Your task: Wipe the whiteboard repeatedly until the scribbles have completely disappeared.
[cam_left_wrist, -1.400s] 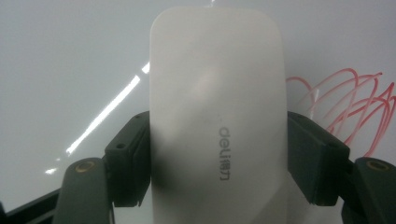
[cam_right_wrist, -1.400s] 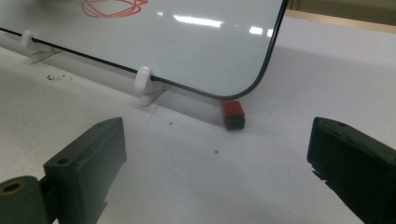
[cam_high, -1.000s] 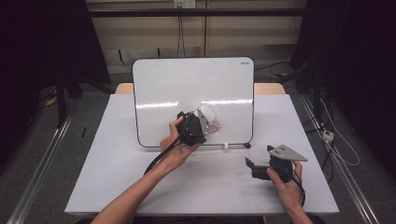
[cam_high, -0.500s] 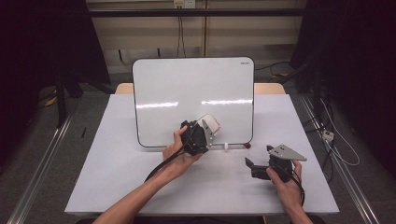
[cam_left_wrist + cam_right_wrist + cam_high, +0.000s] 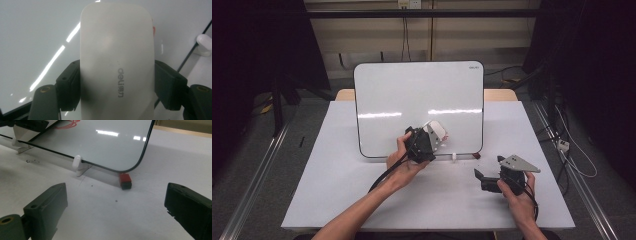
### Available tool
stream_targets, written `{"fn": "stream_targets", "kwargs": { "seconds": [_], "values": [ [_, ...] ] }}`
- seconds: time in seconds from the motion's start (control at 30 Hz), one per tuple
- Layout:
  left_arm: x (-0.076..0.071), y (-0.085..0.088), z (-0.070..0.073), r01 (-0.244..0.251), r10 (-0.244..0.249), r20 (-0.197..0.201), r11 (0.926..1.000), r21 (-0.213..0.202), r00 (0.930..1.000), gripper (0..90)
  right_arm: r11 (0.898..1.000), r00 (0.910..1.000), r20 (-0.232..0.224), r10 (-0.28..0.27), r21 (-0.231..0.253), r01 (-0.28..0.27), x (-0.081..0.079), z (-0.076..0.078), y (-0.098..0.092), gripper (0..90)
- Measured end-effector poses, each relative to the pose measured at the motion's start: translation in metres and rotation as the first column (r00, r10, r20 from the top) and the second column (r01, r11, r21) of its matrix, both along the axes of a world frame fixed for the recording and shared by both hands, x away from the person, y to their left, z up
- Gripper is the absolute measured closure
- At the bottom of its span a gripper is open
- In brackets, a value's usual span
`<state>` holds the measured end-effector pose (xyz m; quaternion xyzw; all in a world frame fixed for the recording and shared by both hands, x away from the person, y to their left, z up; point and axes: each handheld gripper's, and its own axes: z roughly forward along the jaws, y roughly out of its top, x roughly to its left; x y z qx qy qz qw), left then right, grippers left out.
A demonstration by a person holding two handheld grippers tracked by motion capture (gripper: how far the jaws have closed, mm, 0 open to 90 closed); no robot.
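The left tool [image 5: 428,139] is held up by the left hand [image 5: 401,162], with the arm stretched forward and its jaws squeezed tight. The right tool [image 5: 484,180] is held low by the right hand [image 5: 518,196], and its jaws are spread wide apart.

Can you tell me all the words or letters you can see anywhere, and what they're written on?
"deli": grey letters on the smooth white plastic eraser that the left gripper holds against the whiteboard.
Small dark mark in the top right corner of the white rounded whiteboard: too small to read.
Red marker scribble on the whiteboard: loops, not letters that can be read.
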<state>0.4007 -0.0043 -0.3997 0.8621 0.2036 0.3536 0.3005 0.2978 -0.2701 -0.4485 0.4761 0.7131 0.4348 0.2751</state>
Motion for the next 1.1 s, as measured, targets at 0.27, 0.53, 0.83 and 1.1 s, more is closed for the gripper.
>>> {"fn": "stream_targets", "kwargs": {
  "seconds": [0.27, 0.53, 0.83, 1.1],
  "values": [
    [0.014, -0.003, 0.017, -0.019, 0.019, -0.002, 0.9996, -0.022, 0.9998, 30.3, 1.000, 1.0000, 0.001, 0.002, 0.001, -0.002, 0.000, 0.000, 0.000, 4.6],
    [0.024, -0.010, 0.031, -0.041, 0.041, 0.009, 0.9985, -0.038, 0.9991, 30.3, 1.000, 1.0000, 0.001, 0.006, 0.001, -0.006, 0.000, 0.000, 0.000, 4.6],
    [0.020, -0.023, 0.024, -0.023, 0.024, 0.044, 0.9997, -0.011, 0.9987, 30.3, 1.000, 1.0000, 0.000, 0.005, 0.003, -0.005, 0.000, 0.000, 0.000, 4.6],
    [0.004, -0.037, 0.006, 0.024, -0.026, 0.053, 0.9991, 0.035, 0.9982, 30.3, 1.000, 1.0000, 0.000, 0.003, 0.006, -0.003, -0.002, 0.000, -0.001, 4.6]
  ]
}}
